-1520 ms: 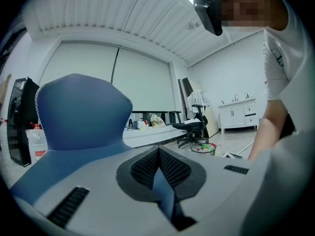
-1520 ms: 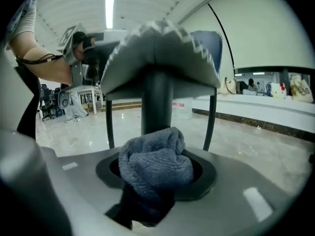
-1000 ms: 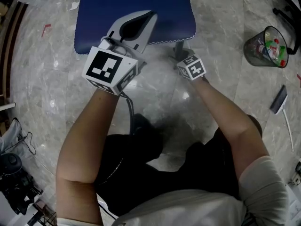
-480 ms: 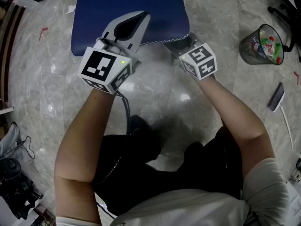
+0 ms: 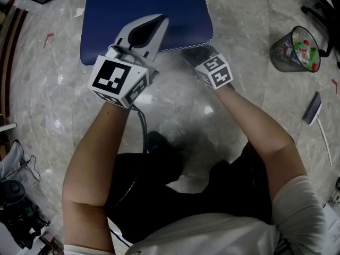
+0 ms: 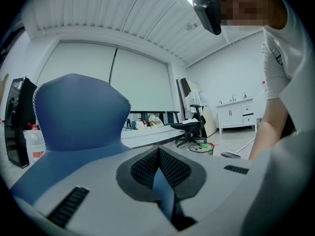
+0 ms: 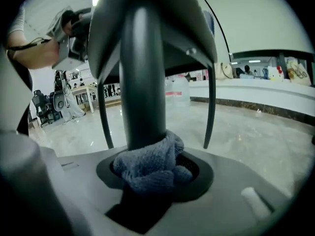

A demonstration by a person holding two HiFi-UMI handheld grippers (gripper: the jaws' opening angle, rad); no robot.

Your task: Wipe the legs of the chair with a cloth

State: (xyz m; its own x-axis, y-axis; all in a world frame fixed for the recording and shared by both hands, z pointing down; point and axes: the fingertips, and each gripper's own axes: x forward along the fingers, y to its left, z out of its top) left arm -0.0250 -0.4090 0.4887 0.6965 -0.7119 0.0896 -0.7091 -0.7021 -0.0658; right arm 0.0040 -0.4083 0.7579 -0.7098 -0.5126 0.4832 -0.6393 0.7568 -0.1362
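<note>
The right gripper [image 7: 153, 167] has its fingers clamped on a grey cloth [image 7: 146, 173]. The cloth presses against a dark chair leg [image 7: 142, 82] beneath the blue seat [image 5: 143, 9]. The left gripper [image 6: 158, 152] hangs over the seat's front edge, fingers together with nothing between them. A wire bin [image 5: 296, 49] stands on the marble floor [image 5: 48, 89], well apart from the chair.

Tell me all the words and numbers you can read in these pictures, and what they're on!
No readable words or numbers anywhere.
The marker cubes: black-and-white square patterns only, no letters.
Packaging in the waste bin: print too small to read.
No text on the cloth or the chair seat.
</note>
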